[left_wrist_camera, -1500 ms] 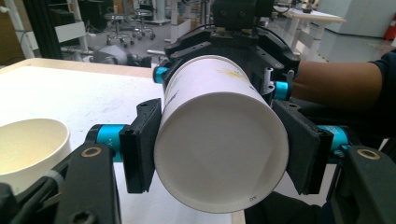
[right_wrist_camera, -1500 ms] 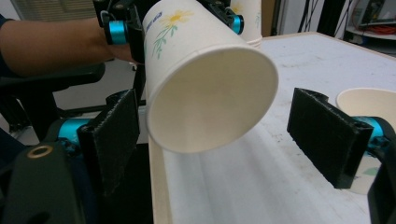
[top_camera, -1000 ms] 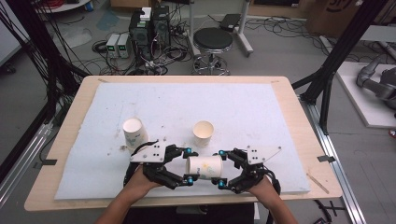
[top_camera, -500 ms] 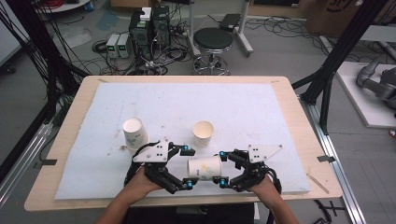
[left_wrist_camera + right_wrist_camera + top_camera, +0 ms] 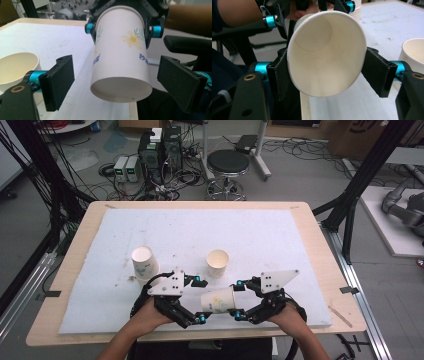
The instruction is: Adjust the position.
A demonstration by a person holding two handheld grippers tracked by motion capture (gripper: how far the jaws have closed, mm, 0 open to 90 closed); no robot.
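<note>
A flower-printed paper cup [image 5: 218, 300] lies on its side in the air near the table's front edge, mouth to the right. My right gripper [image 5: 238, 300] is shut on its rim end; its jaws have just been closing, and the pads [image 5: 378, 75] press the mouth of the cup [image 5: 324, 62] slightly oval. My left gripper [image 5: 201, 301] stands open around the base end; its jaws have just been opening. In the left gripper view both pads [image 5: 60, 82] stand clear of the cup [image 5: 120, 55], one on each side.
Two more paper cups stand on the white foam mat [image 5: 280, 235]: a printed one [image 5: 145, 261] at the left and a plain one [image 5: 217, 262] just behind the grippers. The table's wooden front edge [image 5: 200, 337] runs under both hands.
The left gripper's jaws have spread apart off the cup's base end. The right gripper's jaws have closed on the rim end. Both hands stay in about the same place.
</note>
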